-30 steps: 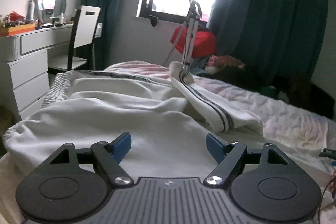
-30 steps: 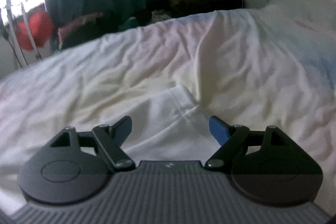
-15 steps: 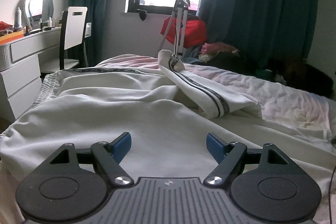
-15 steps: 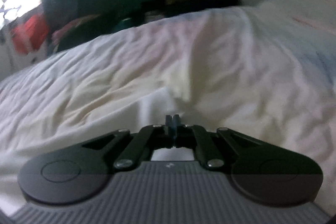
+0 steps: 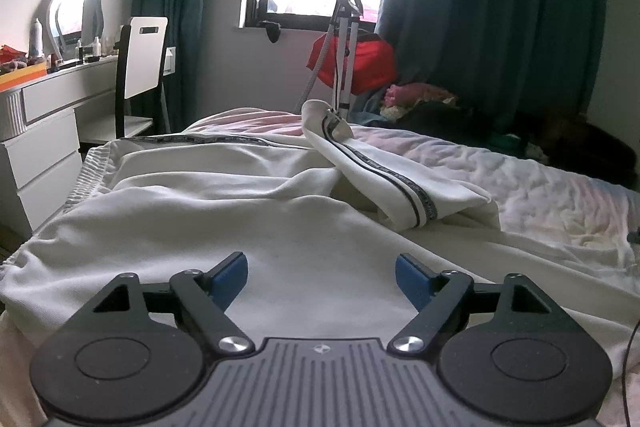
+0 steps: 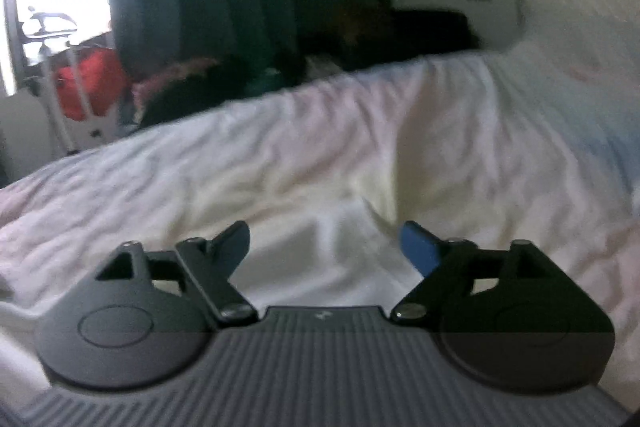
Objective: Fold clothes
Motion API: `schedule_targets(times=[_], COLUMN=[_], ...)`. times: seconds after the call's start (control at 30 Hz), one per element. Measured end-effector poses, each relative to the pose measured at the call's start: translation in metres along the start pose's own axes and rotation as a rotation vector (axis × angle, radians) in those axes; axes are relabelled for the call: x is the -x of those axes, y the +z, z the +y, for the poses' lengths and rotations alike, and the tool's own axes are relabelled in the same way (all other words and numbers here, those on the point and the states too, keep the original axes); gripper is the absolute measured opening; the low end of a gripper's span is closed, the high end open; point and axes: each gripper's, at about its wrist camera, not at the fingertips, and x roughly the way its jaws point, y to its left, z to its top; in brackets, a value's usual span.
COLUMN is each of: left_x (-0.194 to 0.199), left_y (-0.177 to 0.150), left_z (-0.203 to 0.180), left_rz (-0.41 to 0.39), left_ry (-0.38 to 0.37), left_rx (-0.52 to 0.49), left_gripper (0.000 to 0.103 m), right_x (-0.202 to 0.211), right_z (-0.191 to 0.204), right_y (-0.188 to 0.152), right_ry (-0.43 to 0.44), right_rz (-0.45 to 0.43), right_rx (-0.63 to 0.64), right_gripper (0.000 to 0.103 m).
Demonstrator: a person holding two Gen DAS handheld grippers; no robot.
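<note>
White trousers with a dark side stripe lie spread on the bed, one leg folded back across the other. My left gripper is open and empty, low over the near part of the cloth. In the right wrist view, my right gripper is open and empty over a white cloth end lying on the pale bedsheet. That view is blurred.
A white dresser and white chair stand left of the bed. A garment steamer, a red bag and piled clothes sit under the window. Dark curtains hang behind.
My right gripper shut on the cloth end half a second ago and has now opened again and lifted slightly. My left gripper stayed open and shifted a little over the trousers.
</note>
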Motion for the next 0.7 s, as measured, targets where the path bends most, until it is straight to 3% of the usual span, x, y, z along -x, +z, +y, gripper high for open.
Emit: schedule_targets(times=[0.23,0.33,0.5,0.6,0.7], left_x=[0.007,0.007,-0.006,-0.016,-0.031], left_y=[0.007,0.007,0.004,0.007,0.007], left_z=[0.006,0.012,0.041,0.061,0.077], left_rz=[-0.033,-0.033,0.025,0.014,0.013], left_ry=[0.024,0.043,0.017,0.072,0.104], left_rx=[0.032,0.056,0.210,0.273,0.333], left_gripper=[0.097,0.099,0.099,0.099,0.099], right_x=[0.038,0.047,0.045,0.032,0.017], right_z=[0.079,0.143,0.263,0.340,0.407], right_y=[-0.001,-0.001,-0.008,-0.013,-0.018], right_ry=[0.177,0.331,0.586,0.654,0.666], right_rz=[-0.014,0.009,0.073,0.115,0.119], right_rx=[0.028,0.083,0.156,0.186,0.259], right_gripper=[0.083,0.083,0.083,0.083,0.083])
